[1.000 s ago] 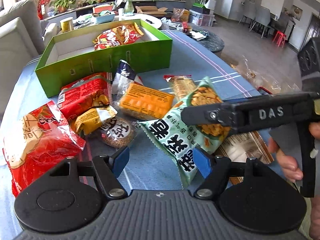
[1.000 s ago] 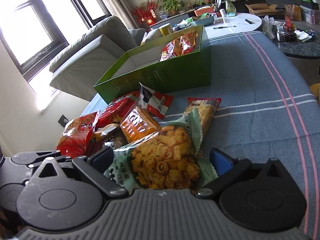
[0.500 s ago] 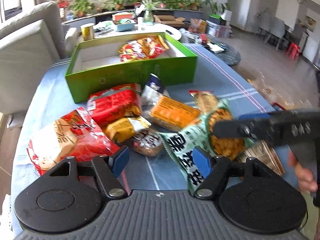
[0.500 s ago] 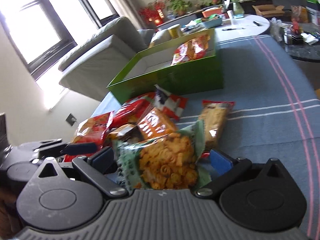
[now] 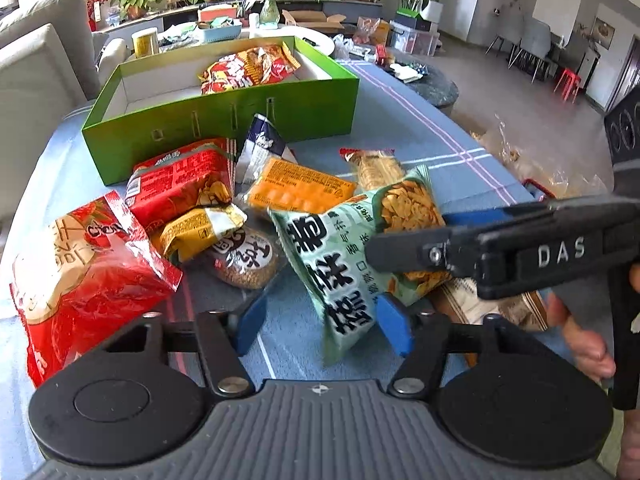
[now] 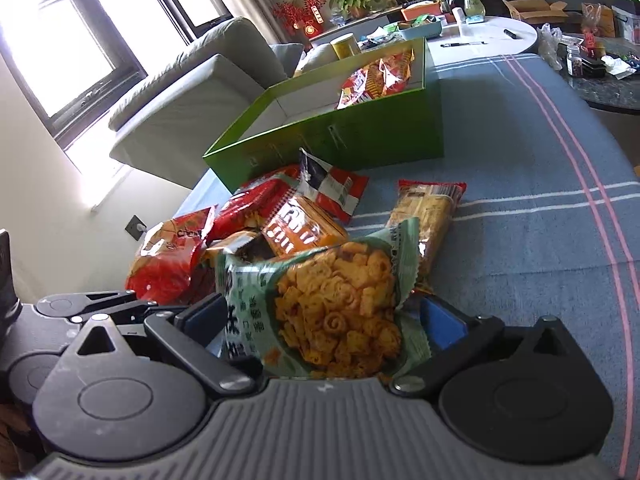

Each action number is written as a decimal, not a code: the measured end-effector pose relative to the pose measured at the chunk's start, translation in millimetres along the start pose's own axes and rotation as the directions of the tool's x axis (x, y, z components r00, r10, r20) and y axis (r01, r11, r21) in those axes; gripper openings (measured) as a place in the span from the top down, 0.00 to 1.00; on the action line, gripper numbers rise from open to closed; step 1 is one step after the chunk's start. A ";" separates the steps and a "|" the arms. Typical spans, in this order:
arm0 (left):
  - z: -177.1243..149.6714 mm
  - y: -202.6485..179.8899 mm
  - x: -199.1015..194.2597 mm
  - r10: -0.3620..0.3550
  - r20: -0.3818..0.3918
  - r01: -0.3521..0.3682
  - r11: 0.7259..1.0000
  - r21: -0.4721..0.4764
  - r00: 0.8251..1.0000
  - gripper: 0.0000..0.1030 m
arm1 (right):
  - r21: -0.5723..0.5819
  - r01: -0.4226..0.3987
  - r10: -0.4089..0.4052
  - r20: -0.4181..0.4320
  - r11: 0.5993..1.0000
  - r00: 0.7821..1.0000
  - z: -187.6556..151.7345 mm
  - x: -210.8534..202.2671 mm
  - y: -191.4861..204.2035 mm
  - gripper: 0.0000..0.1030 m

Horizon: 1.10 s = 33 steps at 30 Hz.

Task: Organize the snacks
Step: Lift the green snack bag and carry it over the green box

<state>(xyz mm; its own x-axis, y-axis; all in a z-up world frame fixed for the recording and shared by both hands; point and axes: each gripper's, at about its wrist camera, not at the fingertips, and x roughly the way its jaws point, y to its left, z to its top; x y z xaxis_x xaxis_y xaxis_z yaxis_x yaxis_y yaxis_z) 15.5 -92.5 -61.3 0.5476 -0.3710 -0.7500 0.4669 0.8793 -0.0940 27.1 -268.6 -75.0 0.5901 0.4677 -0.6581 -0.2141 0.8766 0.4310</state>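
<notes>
The pale green snack bag [image 5: 340,256] is held lifted above the table [image 5: 400,120] in the right gripper [image 6: 320,320]; the left gripper [image 5: 324,324], jaws just narrowed, brackets its lower corner. Green box [image 5: 280,116] waits beyond.

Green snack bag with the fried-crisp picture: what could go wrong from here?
1. The right gripper spans the pale green snack bag across its puffy width; squeezing could crush the contents.
2. The left gripper, its jaws just closing, has only the bag's bottom corner between them and could tug it.
3. Lifting may drag the orange packet.
</notes>
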 end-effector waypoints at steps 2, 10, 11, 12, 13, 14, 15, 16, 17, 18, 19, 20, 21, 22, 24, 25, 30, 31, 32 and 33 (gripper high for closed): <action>1.2 1.3 -0.4 -0.009 0.002 0.009 1.000 -0.007 1.000 0.52 | 0.002 0.002 -0.002 -0.008 1.000 1.000 -1.1 0.6 -0.7 0.23; 5.5 2.0 -4.3 -0.005 0.036 0.005 1.000 -0.008 0.999 0.55 | 0.021 0.010 -0.010 0.007 1.000 1.000 -0.9 -5.6 -2.7 0.23; 6.7 1.3 -4.8 -0.010 0.044 0.010 1.000 -0.003 0.999 0.56 | 0.025 0.008 -0.009 0.011 1.000 1.000 -0.7 -6.2 -2.9 0.25; 7.7 -0.9 -5.2 -0.003 0.050 0.003 1.000 0.005 0.999 0.56 | 0.033 0.002 -0.003 0.013 0.999 1.000 -0.1 -6.3 -3.0 0.28; 8.4 -2.6 -5.7 0.006 0.057 -0.007 1.000 0.016 0.998 0.56 | 0.041 0.002 -0.003 0.014 0.999 1.000 0.2 -6.5 -2.5 0.30; 8.8 -4.3 -6.5 0.010 0.066 -0.012 1.000 0.029 0.998 0.56 | 0.042 0.012 -0.013 0.020 0.999 1.000 0.6 -7.0 -0.8 0.33; 9.2 -5.7 -7.9 0.013 0.074 -0.016 0.999 0.039 0.997 0.56 | 0.035 0.025 -0.026 0.025 0.999 0.999 0.9 -7.3 1.4 0.34; 9.9 -6.5 -9.6 0.013 0.081 -0.016 0.999 0.044 0.997 0.56 | 0.028 0.037 -0.038 0.030 0.999 0.999 1.1 -7.9 3.5 0.36; 11.0 -6.5 -11.7 0.008 0.088 -0.012 0.999 0.047 0.996 0.56 | 0.025 0.043 -0.044 0.037 0.999 0.998 1.3 -9.1 5.2 0.37; 12.6 -6.2 -14.0 0.004 0.093 -0.009 0.999 0.047 0.996 0.56 | 0.024 0.038 -0.039 0.045 0.999 0.998 1.8 -11.0 6.7 0.38; 14.4 -6.2 -17.1 0.007 0.103 -0.012 0.999 0.046 0.995 0.56 | 0.026 0.026 -0.028 0.054 0.999 0.998 2.7 -13.2 7.8 0.38; 16.3 -6.5 -20.4 0.010 0.116 -0.015 0.999 0.049 0.993 0.56 | 0.023 0.025 -0.027 0.067 0.999 0.997 3.7 -16.1 9.9 0.38; 18.8 -6.5 -23.8 0.013 0.130 -0.020 0.999 0.051 0.991 0.56 | 0.016 0.026 -0.027 0.082 1.000 0.996 5.1 -19.4 12.4 0.38; 21.4 -6.3 -27.3 0.018 0.143 -0.025 0.998 0.051 0.990 0.56 | 0.009 0.026 -0.027 0.097 1.000 0.995 7.4 -22.7 15.2 0.38; 25.9 -6.6 -33.6 0.027 0.169 -0.036 0.998 0.054 0.985 0.56 | -0.002 0.018 -0.018 0.126 1.000 0.992 11.8 -29.4 20.5 0.38; 28.7 -6.9 -36.4 0.031 0.182 -0.042 0.997 0.058 0.983 0.56 | -0.009 0.014 -0.012 0.139 1.000 0.990 14.8 -32.1 23.3 0.38; 45.9 -5.5 -45.0 0.033 0.229 -0.048 0.997 0.058 0.973 0.56 | -0.034 0.012 -0.005 0.208 0.999 0.978 30.5 -40.9 31.7 0.38; 49.4 -5.6 -46.4 0.033 0.240 -0.048 0.997 0.059 0.970 0.56 | -0.041 0.022 -0.012 0.216 0.999 0.976 34.0 -40.2 33.1 0.38; 52.7 -5.0 -47.0 0.034 0.249 -0.051 0.997 0.063 0.968 0.56 | -0.046 0.031 -0.020 0.223 0.998 0.975 37.5 -38.8 34.2 0.38; 56.2 -5.8 -47.0 0.037 0.255 -0.058 0.996 0.074 0.966 0.56 | -0.049 0.037 -0.025 0.227 0.998 0.974 41.0 -36.9 34.8 0.38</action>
<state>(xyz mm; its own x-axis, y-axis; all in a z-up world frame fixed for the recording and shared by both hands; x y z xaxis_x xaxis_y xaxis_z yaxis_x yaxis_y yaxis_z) 26.0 -97.0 11.3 0.7235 -0.4016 -0.5615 0.4843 0.8749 -0.0017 29.8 -260.0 -10.4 0.7563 0.4077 -0.5117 -0.2296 0.8978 0.3759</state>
